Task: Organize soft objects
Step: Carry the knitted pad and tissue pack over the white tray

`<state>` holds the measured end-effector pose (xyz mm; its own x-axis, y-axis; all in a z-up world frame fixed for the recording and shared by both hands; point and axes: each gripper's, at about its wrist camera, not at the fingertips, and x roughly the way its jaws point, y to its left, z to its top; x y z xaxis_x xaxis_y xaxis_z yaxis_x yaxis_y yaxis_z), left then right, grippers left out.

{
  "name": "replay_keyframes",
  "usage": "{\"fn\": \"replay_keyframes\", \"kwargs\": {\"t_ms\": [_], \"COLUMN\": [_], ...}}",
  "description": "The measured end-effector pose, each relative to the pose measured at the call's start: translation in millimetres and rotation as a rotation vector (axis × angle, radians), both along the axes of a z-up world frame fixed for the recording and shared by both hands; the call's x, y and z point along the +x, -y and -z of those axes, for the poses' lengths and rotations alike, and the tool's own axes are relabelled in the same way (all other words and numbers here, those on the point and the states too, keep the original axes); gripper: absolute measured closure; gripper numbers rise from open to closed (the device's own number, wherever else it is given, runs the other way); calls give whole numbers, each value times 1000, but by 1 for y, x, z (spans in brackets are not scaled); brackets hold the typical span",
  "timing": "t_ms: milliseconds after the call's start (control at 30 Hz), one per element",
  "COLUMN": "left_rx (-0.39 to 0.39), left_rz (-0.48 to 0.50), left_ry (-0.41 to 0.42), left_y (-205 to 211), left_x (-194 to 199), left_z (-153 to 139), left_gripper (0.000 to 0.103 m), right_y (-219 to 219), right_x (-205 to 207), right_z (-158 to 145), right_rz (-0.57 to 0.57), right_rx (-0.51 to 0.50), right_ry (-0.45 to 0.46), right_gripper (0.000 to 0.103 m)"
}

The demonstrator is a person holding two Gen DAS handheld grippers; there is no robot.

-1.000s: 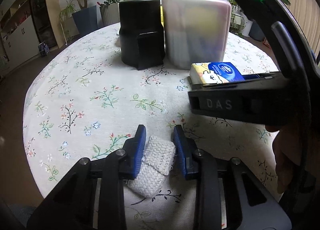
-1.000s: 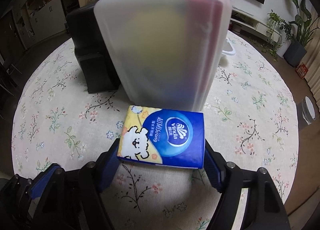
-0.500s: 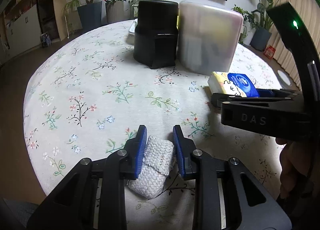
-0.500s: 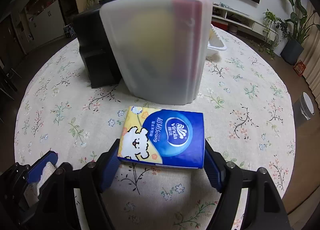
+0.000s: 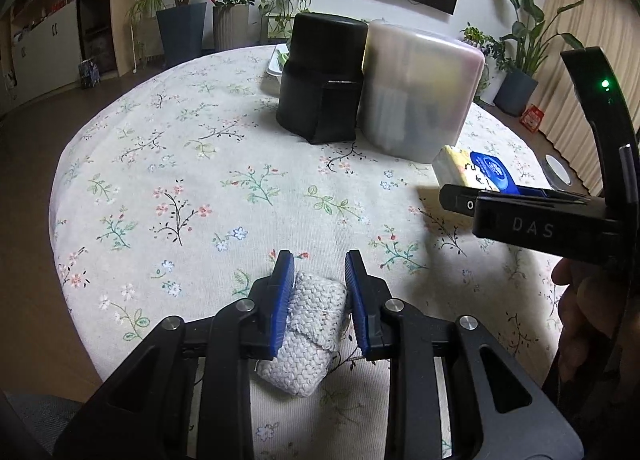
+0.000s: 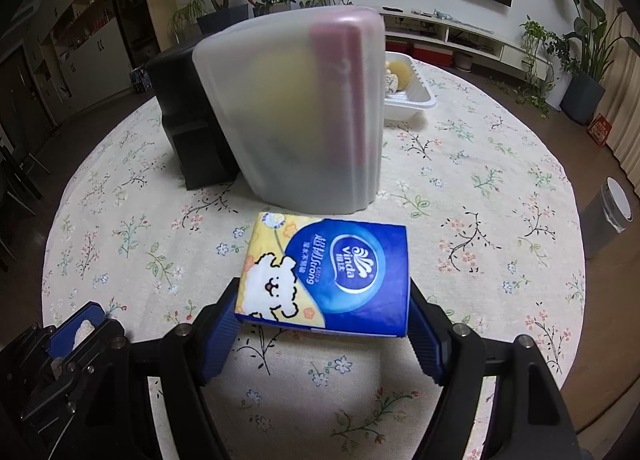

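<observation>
- The left gripper [image 5: 318,274] is clamped on a white knitted cloth [image 5: 306,334], seemingly lifted just above the round table [image 5: 168,163].
- The right gripper [image 6: 324,308] grips a blue tissue pack [image 6: 326,274] from both sides, in front of the translucent box [image 6: 296,111].
- A black container [image 5: 322,75] stands touching that box.

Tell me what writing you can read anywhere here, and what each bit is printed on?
"vinda": white brand name on the blue oval of the tissue pack.
Chinese characters beside it on the pack: too small to read reliably.
"DAS": pale letters on the side of the right gripper.
Nothing else is legible.
</observation>
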<state>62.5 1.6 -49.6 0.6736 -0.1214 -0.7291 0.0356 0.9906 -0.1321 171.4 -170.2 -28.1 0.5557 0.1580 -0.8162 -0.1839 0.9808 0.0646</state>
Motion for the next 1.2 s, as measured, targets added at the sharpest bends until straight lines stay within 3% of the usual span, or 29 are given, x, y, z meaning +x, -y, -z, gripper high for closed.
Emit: {"fn": "replay_keyframes", "kwargs": {"t_ms": [400, 767, 1033, 1200], "left_rx": [-10, -21, 31, 91], "left_rz": [-5, -70, -101, -69], "left_ry": [-6, 17, 96, 143], "left_y": [-10, -54, -96, -108], "left_x": [2, 17, 66, 129], "left_z": [-7, -27, -75, -113], "left_gripper": [79, 79, 79, 79], "right_y": [15, 72, 135, 172], "right_x": [-16, -22, -2, 36], "right_z": [-11, -19, -42, -65], "right_rz": [-16, 66, 169, 207], "right_rx": [-11, -33, -56, -103], "right_ry": [14, -2, 28, 64], "right_gripper": [26, 26, 26, 26]}}
